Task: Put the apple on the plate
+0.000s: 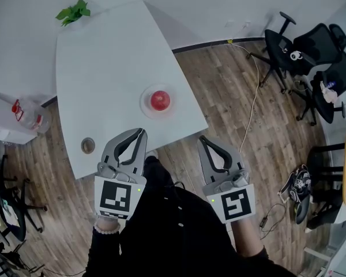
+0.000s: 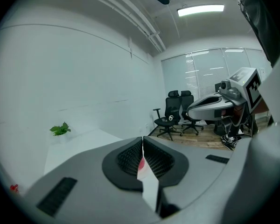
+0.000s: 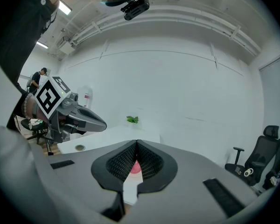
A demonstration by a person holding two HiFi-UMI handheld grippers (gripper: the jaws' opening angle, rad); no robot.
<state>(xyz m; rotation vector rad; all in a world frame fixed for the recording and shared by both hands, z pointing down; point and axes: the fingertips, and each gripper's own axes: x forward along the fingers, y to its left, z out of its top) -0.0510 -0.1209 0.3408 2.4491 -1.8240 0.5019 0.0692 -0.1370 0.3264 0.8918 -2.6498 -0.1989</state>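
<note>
A red apple point(image 1: 160, 100) sits on a small clear plate point(image 1: 145, 107) near the front right edge of the white table point(image 1: 104, 68). My left gripper point(image 1: 143, 131) hovers just short of the table's front edge, shut and empty, with its tips pointing at the plate. The right gripper point(image 1: 202, 138) is over the wooden floor to the right, also shut with nothing held. In the left gripper view the left gripper point(image 2: 143, 138) has its tips together, with a red sliver of apple point(image 2: 142, 162) behind them. The right gripper view shows the right gripper point(image 3: 136, 142) the same way, the apple point(image 3: 136, 167) peeking through.
A green plant point(image 1: 73, 11) stands at the table's far corner. A round cable port point(image 1: 87, 145) sits near the front left edge. Office chairs point(image 1: 300, 51) stand at the right, with a cable point(image 1: 252, 105) and shoes point(image 1: 300, 192) on the floor. A water jug point(image 1: 29, 114) is at left.
</note>
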